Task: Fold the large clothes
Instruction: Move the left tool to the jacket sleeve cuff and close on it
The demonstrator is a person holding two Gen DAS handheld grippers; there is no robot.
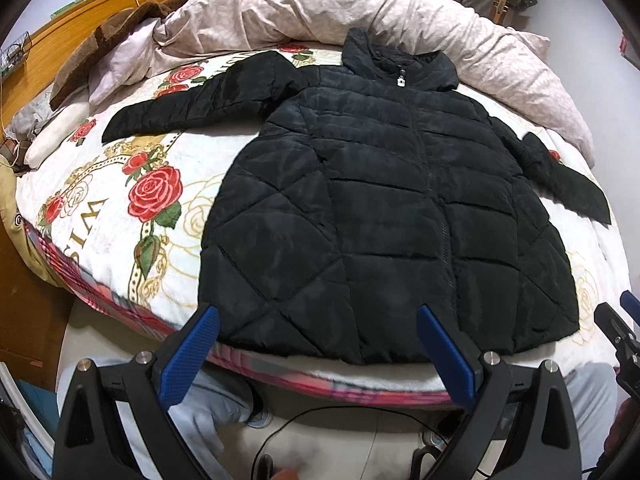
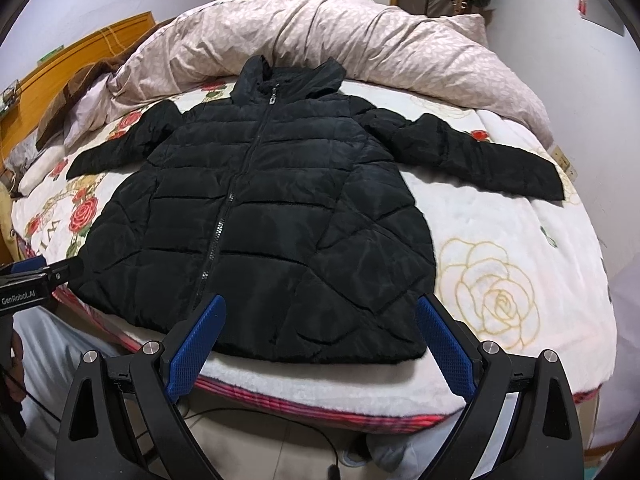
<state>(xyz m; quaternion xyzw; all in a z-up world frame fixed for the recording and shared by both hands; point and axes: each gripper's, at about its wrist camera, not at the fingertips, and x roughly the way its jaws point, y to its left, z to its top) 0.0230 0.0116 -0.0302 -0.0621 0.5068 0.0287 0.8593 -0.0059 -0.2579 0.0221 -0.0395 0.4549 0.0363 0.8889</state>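
A black quilted hooded jacket (image 1: 380,208) lies flat and zipped on the bed, front up, hood at the far end, both sleeves spread out to the sides. It also shows in the right wrist view (image 2: 272,216). My left gripper (image 1: 318,316) is open and empty, just off the jacket's near hem at the bed edge. My right gripper (image 2: 320,308) is open and empty, over the hem's right part. The right gripper shows at the left wrist view's right edge (image 1: 624,328), the left gripper at the right wrist view's left edge (image 2: 36,276).
The bed has a white blanket with red roses (image 1: 152,196) and a plaid edge. A pink-beige duvet (image 2: 360,36) is bunched behind the hood. Brown blanket and pillows (image 1: 104,52) lie at the far left by a wooden headboard. A cable runs on the floor (image 1: 320,412).
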